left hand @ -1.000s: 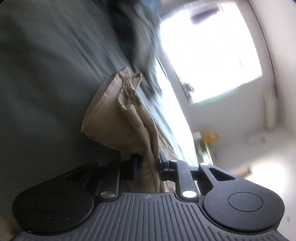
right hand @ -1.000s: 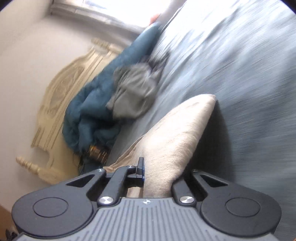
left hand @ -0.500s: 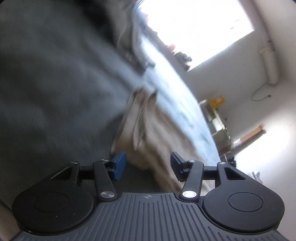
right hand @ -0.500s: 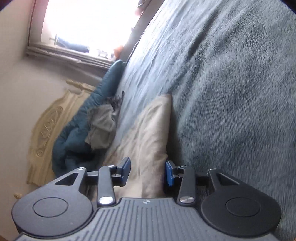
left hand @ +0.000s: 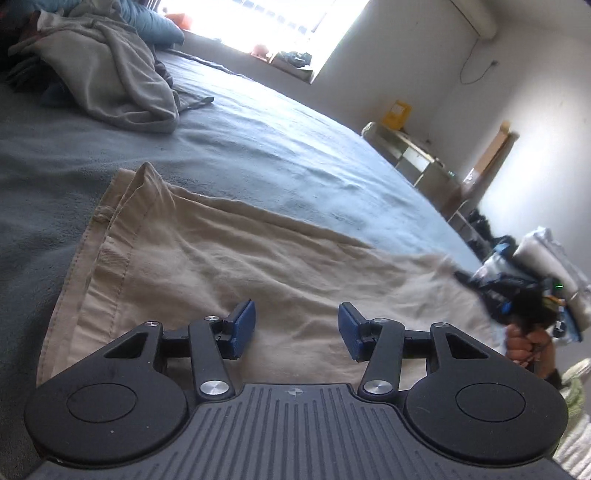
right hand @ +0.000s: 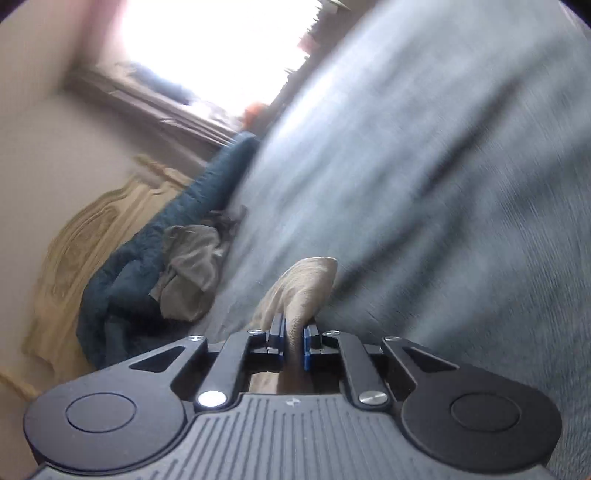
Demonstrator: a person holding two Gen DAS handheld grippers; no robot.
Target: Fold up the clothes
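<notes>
Having let go, left gripper (left hand: 297, 330) gapes empty over the beige garment (left hand: 236, 258); right gripper (right hand: 294, 343) has reclamped it.

I'm in a home bedroom: a wide bed under a grey-blue fleece blanket (left hand: 295, 155), a carved cream wooden headboard (right hand: 85, 240), a bright sunlit window (left hand: 266, 22).

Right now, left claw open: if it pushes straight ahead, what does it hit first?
Likely the beige garment spread flat just beyond the open left claw. Past it lies the grey-blue bedspread. Its height above the cloth is unclear.
</notes>
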